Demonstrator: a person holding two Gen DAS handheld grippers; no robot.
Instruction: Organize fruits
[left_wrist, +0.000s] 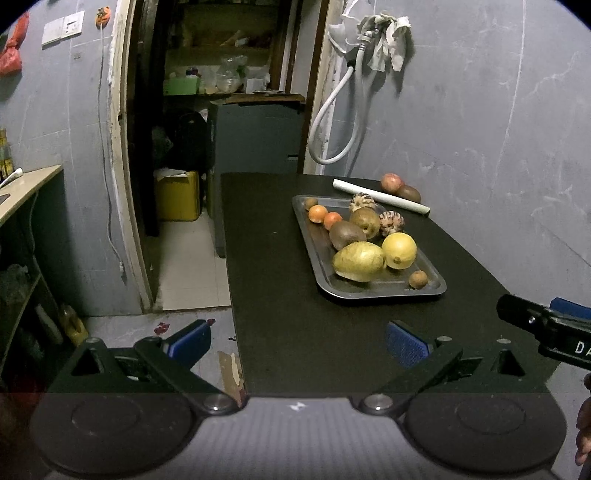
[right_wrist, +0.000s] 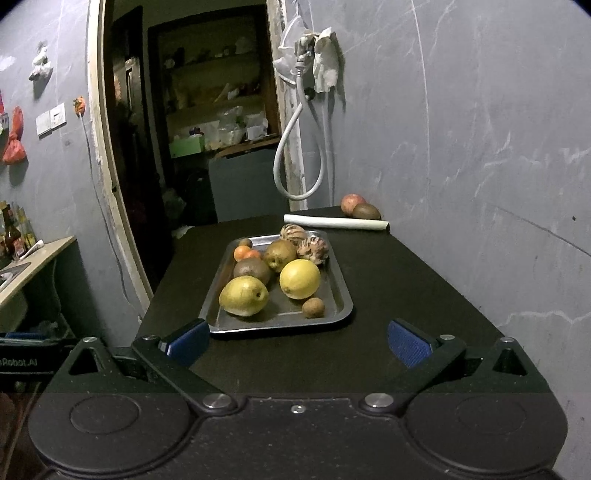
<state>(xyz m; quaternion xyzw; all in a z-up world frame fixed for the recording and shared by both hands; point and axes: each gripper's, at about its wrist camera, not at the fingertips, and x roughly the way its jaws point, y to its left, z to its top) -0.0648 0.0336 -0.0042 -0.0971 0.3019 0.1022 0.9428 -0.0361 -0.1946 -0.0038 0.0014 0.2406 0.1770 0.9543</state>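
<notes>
A grey metal tray (left_wrist: 384, 290) (right_wrist: 280, 321) sits on the black table and holds several fruits: a yellow-green mango (left_wrist: 358, 261) (right_wrist: 243, 295), a yellow round fruit (left_wrist: 399, 250) (right_wrist: 300, 278), brown kiwis, oranges (left_wrist: 318, 213) and striped fruits. A red apple (left_wrist: 392, 182) (right_wrist: 351, 203) and a kiwi (left_wrist: 408, 193) (right_wrist: 365, 212) lie at the far end by the wall, behind a white roll (left_wrist: 380, 196) (right_wrist: 336, 222). My left gripper (left_wrist: 297, 343) is open and empty near the table's left front edge. My right gripper (right_wrist: 297, 341) is open and empty in front of the tray; it also shows in the left wrist view (left_wrist: 546, 325).
The black table (left_wrist: 280, 295) stands against the grey wall on the right. A doorway (left_wrist: 207, 147) opens to the left rear, with a yellow container (left_wrist: 177, 195) on the floor. A counter (left_wrist: 26, 188) stands at far left. A white hose (left_wrist: 332, 122) hangs on the wall.
</notes>
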